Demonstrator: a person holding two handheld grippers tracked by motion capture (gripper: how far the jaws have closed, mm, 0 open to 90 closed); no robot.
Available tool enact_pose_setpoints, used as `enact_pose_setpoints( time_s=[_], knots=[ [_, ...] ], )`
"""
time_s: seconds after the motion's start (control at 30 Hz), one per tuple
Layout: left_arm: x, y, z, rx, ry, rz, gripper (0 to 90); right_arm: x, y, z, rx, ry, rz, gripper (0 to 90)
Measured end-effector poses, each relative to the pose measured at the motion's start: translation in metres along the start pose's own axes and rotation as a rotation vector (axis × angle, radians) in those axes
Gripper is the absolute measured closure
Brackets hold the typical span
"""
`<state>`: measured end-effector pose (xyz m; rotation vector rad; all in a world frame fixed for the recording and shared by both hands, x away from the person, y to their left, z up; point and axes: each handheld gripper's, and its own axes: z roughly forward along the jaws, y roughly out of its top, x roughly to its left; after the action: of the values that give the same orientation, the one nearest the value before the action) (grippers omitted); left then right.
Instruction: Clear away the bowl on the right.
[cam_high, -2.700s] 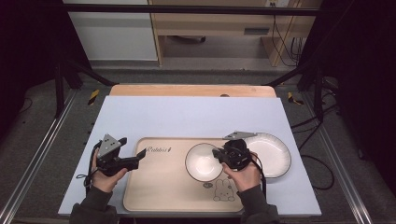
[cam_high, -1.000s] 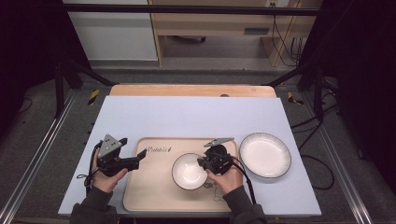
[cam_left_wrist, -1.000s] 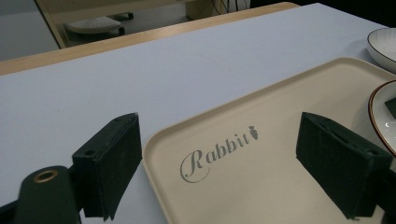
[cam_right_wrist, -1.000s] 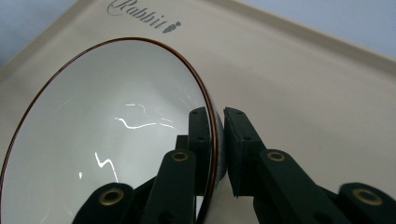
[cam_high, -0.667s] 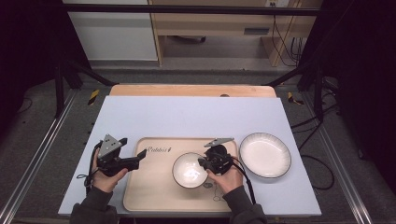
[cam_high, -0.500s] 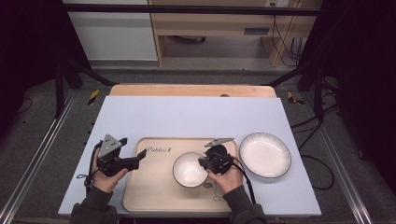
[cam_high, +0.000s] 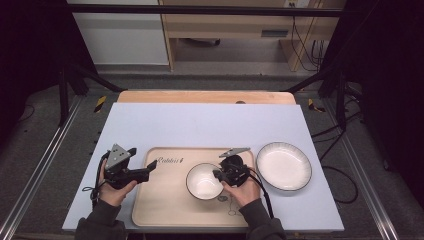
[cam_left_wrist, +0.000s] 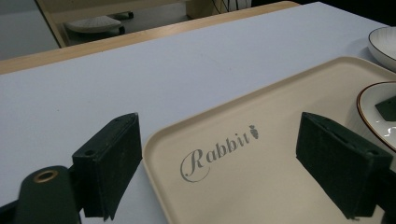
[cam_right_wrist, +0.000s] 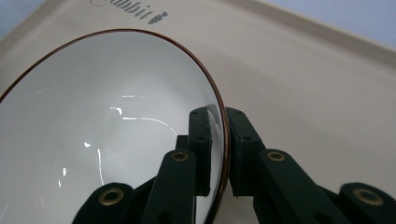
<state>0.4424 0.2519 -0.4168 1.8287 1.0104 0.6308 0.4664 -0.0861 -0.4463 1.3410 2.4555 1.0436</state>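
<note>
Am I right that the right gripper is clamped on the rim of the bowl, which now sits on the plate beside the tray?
Not quite. The right gripper is clamped on the rim of the bowl, but the bowl sits on the tray, not on the plate, which lies apart on the table to the tray's right. The high view shows this.

The bowl sits on the tray, right of the middle. The plate is on the tabletop just right of the tray.
</note>
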Motion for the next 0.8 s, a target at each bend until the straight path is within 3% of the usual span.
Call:
enact_pose_setpoints(
  time_s=[0.27,0.37,0.8],
  knots=[
    [0.0,0.0,0.0,-0.002,0.001,-0.002,14.1,0.0,0.0,-0.002,-0.012,0.001,-0.008,79.9],
    [0.001,0.0,-0.001,-0.003,0.001,-0.003,14.1,-0.001,0.001,-0.006,-0.043,0.0,-0.021,76.0],
    [0.002,0.001,-0.002,-0.008,0.003,-0.007,13.9,-0.001,0.004,-0.027,-0.156,-0.011,-0.078,50.3]
  ],
)
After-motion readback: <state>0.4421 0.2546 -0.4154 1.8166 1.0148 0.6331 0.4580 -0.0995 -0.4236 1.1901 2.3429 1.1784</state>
